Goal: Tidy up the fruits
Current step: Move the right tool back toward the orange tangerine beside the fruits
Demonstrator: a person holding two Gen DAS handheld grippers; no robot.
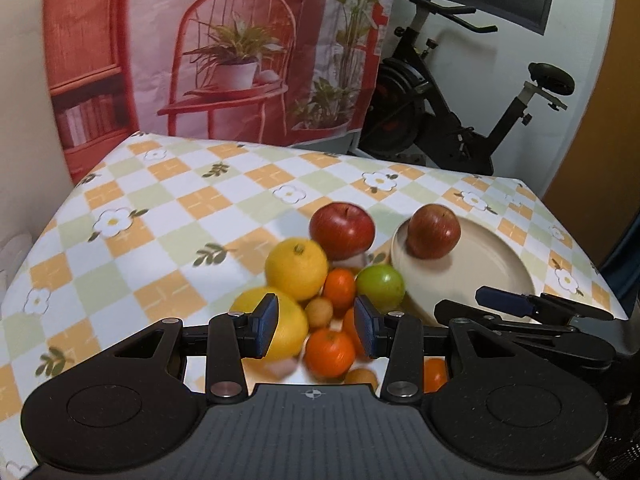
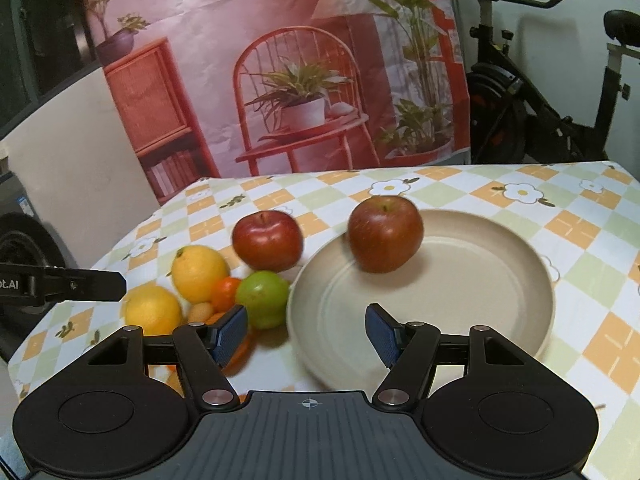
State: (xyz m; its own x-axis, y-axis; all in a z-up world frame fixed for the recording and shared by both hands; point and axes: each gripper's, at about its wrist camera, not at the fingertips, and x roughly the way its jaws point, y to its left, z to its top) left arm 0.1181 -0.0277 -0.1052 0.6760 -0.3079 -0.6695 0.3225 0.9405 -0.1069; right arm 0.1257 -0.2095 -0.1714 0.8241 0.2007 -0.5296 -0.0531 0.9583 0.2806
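blue ribbed pads on the left gripper point(image 1: 316, 330) stand apart w/ nothing pinched between them; fruit shows thru the gap but lies below/beyond on the cloth, not touched as far as i can tell. just ahead of its tips, a bit low: an orange point(image 1: 330, 352), w/ a small tan fruit point(image 1: 319, 312) right behind it. left pad sits in front of a yellow citrus point(image 1: 280, 326), a second yellow citrus point(image 1: 297, 269) further out. ahead & slightly right: green apple point(image 1: 380, 287), then the red apple point(image 1: 342, 231) on the cloth at the far end of the pile. all roundish, no real long axis, so approach angle matters little; crowding matters more, since the pieces touch each other.

right gripper point(image 2: 306, 334) also parted, wider, empty. it hangs over the near rim of the cream plate point(image 2: 500, 292); straight ahead, in the plate's far-left part, sits the other red apple point(image 2: 385, 234). the pile lies off to its left, green apple nearest to its left pad.

judgement: pile is dead ahead of the left one, plate dead ahead of the right one. so left is nearer for the next pick, prob the orange or the green apple, then carry it rightward to the plate. most fruit not yet moved.
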